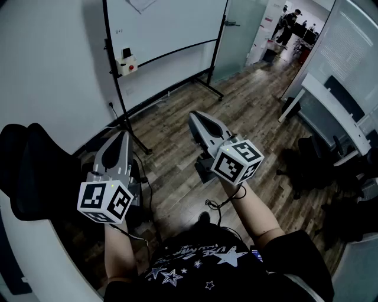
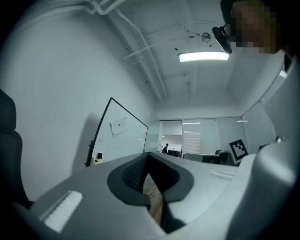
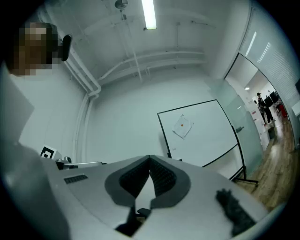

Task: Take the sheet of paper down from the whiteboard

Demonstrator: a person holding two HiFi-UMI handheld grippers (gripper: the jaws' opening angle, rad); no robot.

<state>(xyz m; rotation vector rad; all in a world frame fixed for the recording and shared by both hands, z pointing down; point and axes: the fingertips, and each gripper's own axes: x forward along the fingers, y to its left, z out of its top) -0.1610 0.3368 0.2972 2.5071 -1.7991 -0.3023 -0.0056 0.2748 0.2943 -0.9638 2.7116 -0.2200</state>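
Observation:
The whiteboard [image 1: 171, 26] stands on a wheeled frame against the far wall. A white sheet of paper [image 1: 140, 5] hangs near its top, tilted, with a small red magnet in its middle; it shows clearly in the right gripper view [image 3: 182, 126] and smaller in the left gripper view [image 2: 118, 126]. My left gripper [image 1: 124, 135] and right gripper [image 1: 194, 115] are held out in front of me, well short of the board, both pointing toward it. Each has its jaws shut with nothing between them [image 2: 149, 155] [image 3: 150, 158].
A white box with a red button [image 1: 127, 63] sits on the board's frame. A black chair [image 1: 29, 171] is at my left. A white desk [image 1: 331, 106] and dark office chairs [image 1: 313, 162] stand at the right. A glass door [image 1: 236, 35] is beside the board.

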